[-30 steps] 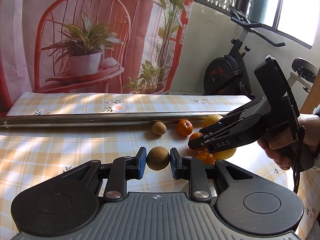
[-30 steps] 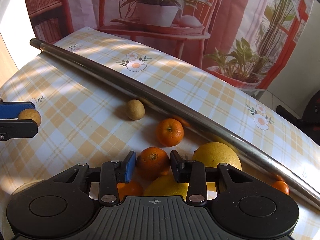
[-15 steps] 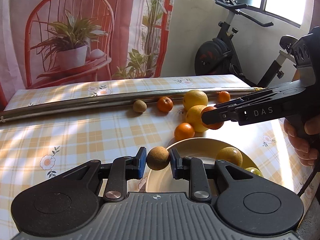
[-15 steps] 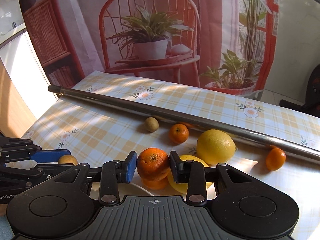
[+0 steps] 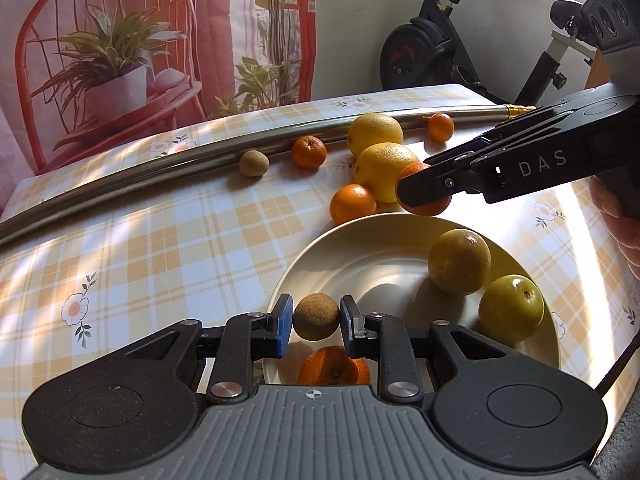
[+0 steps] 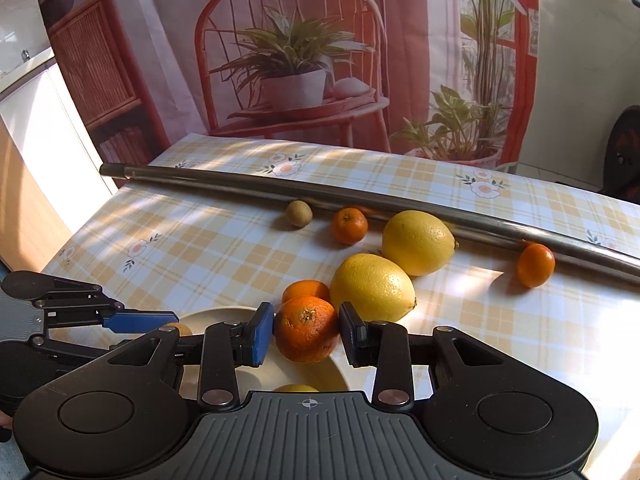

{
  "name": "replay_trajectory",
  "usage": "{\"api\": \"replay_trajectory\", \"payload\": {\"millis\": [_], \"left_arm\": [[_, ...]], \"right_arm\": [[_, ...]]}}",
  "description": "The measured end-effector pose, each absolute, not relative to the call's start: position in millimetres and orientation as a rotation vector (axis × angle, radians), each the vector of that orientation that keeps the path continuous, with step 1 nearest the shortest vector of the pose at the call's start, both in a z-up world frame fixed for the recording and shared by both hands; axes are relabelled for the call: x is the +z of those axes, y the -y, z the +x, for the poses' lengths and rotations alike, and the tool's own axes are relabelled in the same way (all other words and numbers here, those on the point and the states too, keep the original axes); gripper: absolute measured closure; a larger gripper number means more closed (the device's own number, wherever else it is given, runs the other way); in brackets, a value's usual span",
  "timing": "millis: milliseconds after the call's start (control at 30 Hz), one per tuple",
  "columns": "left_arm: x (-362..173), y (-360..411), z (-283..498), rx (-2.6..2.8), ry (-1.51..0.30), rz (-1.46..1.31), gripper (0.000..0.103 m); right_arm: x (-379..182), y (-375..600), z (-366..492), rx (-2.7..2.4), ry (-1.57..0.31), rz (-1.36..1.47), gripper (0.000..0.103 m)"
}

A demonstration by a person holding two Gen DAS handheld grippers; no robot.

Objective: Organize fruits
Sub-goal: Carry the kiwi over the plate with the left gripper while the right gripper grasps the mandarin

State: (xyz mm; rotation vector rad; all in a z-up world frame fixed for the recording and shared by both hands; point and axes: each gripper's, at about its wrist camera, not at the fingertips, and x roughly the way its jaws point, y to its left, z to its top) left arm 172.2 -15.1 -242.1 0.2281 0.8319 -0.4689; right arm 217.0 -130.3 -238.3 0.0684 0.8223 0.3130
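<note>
My left gripper [image 5: 316,320] is shut on a small brown round fruit [image 5: 316,314], held above the near part of a cream plate [image 5: 400,226]. Two yellow-green fruits [image 5: 459,262] and an orange [image 5: 334,366] lie on the plate. My right gripper [image 6: 307,336] is shut on a tangerine [image 6: 306,330] just over the plate's far rim [image 6: 212,316]. In the left wrist view the right gripper [image 5: 420,192] comes in from the right with that tangerine [image 5: 430,208]. The left gripper's blue pad [image 6: 136,319] shows at the left of the right wrist view.
On the checked tablecloth behind the plate lie two lemons [image 6: 372,286], three tangerines [image 6: 349,225], and another brown fruit [image 6: 299,213]. A long steel pipe [image 6: 400,204] runs across the table behind them. An exercise bike [image 5: 432,56] stands past the table's far end.
Both grippers have carried their fruits away from the pile to the plate. The left one now hangs over the plate. The right one lifted its tangerine off the cloth.
</note>
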Motion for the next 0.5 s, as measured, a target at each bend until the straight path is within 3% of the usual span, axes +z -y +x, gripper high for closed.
{"api": "replay_trajectory", "payload": {"millis": [500], "left_arm": [[-246, 15, 178, -0.468, -0.843, 0.216, 0.076]], "right_arm": [[-252, 122, 231, 0.359, -0.898, 0.036, 0.07]]}}
